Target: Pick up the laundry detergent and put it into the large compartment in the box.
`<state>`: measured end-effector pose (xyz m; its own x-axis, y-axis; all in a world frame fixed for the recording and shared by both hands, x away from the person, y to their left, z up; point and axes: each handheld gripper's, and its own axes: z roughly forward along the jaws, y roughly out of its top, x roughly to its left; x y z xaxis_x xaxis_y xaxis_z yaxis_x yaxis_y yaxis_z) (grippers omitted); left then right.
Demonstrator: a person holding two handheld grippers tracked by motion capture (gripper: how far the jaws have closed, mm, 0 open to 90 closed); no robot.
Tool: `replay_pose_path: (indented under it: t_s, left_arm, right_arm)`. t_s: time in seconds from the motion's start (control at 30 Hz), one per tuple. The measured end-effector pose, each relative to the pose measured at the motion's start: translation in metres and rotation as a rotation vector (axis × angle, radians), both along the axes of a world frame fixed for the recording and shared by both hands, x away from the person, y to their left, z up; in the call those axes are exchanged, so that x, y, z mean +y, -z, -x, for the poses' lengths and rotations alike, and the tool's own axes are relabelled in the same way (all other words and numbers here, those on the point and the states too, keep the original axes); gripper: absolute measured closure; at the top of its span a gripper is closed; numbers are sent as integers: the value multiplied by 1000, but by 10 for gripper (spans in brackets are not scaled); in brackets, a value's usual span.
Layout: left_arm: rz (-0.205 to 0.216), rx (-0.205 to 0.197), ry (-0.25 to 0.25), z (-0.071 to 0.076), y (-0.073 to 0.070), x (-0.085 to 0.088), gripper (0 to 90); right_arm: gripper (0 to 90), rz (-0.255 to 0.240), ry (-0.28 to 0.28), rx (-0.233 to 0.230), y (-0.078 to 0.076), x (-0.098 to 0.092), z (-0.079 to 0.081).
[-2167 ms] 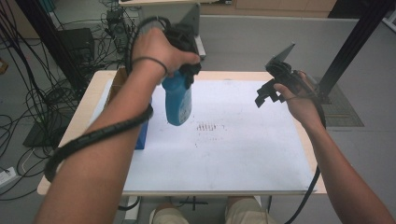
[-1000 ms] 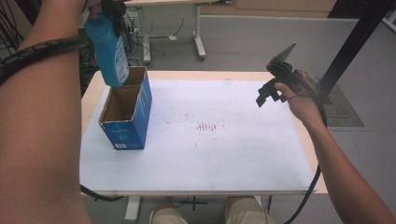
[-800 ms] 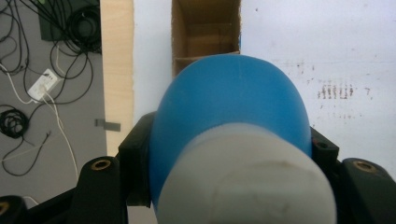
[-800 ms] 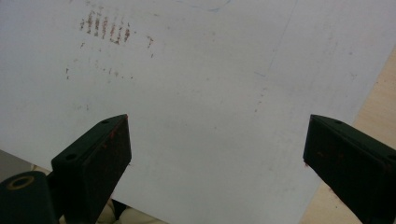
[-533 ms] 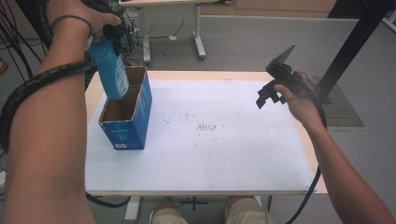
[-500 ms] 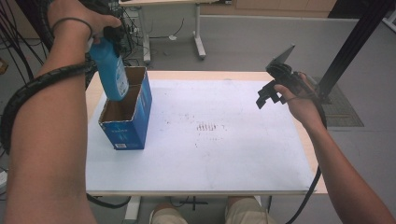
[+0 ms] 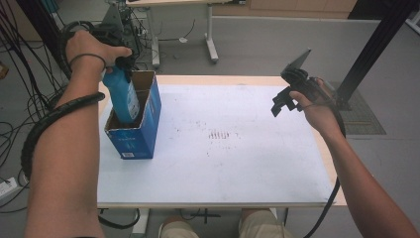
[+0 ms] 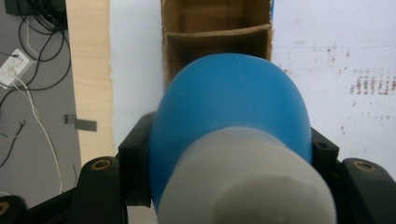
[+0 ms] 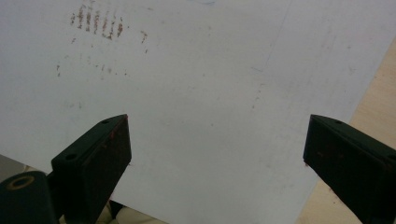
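A blue bottle (image 7: pixel 122 99) with a white cap (image 8: pixel 247 182) hangs upright, its lower part inside an open blue cardboard box (image 7: pixel 134 141) at the table's left. My left gripper (image 7: pixel 120 59) is shut on the bottle's upper part, the black jaws pressing both sides of the bottle (image 8: pixel 231 107). The box's brown inside (image 8: pixel 215 28) lies just below it. Over the table's right side my right gripper (image 7: pixel 281 101) hovers open, with nothing between its jaws (image 9: pixel 217 154).
White sheet (image 7: pixel 237 148) with faint reddish marks (image 7: pixel 218 134) covers the wooden table (image 7: pixel 327 163). Cables lie on the floor at the left (image 7: pixel 15 129). A black post (image 7: pixel 376 39) stands at the far right, another table's legs (image 7: pixel 210 29) behind.
My left gripper has come down with the bottle, from above the box to partly inside it. The right gripper has stayed where it was.
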<state>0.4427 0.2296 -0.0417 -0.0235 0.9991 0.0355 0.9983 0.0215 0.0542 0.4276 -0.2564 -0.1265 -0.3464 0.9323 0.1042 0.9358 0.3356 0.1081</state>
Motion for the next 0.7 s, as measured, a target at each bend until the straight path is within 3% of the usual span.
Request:
replay_pose_path:
  t_s: [0.47,0.7]
  left_arm:
    - [16,33,0,-3,67,4,374]
    - [18,40,6,-5,89,4,374]
  right_arm:
    - [74,5,-8,7,3,9,-2]
    - [74,8,-11,10,6,9,-3]
